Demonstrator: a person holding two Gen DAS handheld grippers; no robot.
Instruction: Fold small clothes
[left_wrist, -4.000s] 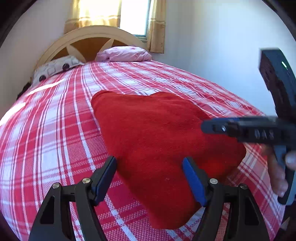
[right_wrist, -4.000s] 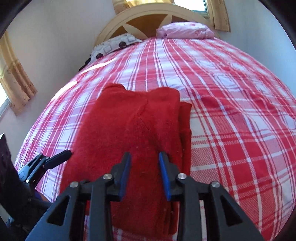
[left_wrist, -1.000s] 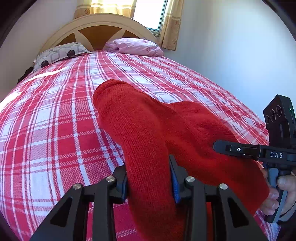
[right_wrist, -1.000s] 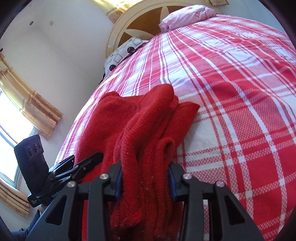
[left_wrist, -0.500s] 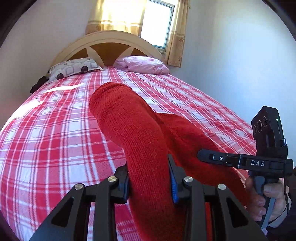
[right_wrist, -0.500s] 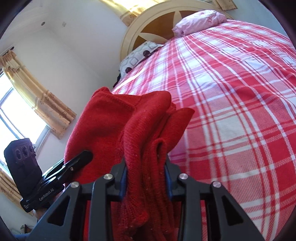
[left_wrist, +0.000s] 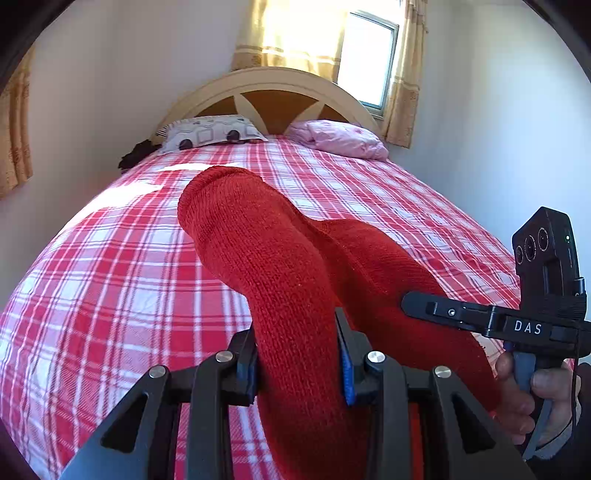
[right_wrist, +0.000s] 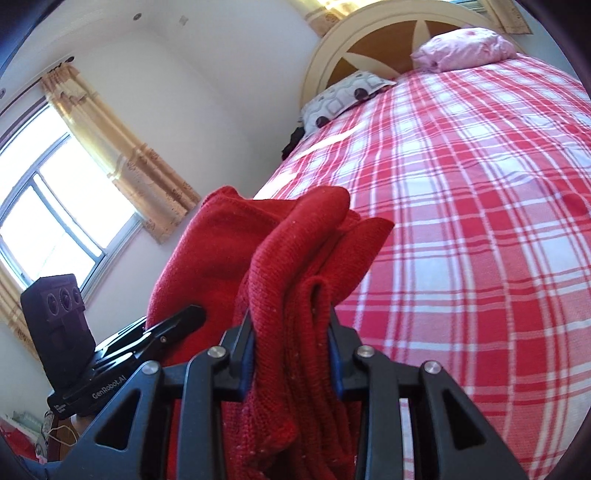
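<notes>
Red knitted garment (left_wrist: 295, 295): raised over the plaid bed (left_wrist: 110, 277), clamped in left hand-held gripper (left_wrist: 299, 363) and right hand-held gripper (right_wrist: 291, 350). Left view alone shows a hand (left_wrist: 535, 398); right view alone shows bunched folds, apparently several layers.

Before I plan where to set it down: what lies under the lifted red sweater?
Under the red sweater the plaid bedspread shows. The patch directly beneath stays covered.

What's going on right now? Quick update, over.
Left gripper and right gripper shut on red knitted garment. Garment bunched above plaid bedspread. Nothing in the way.
</notes>
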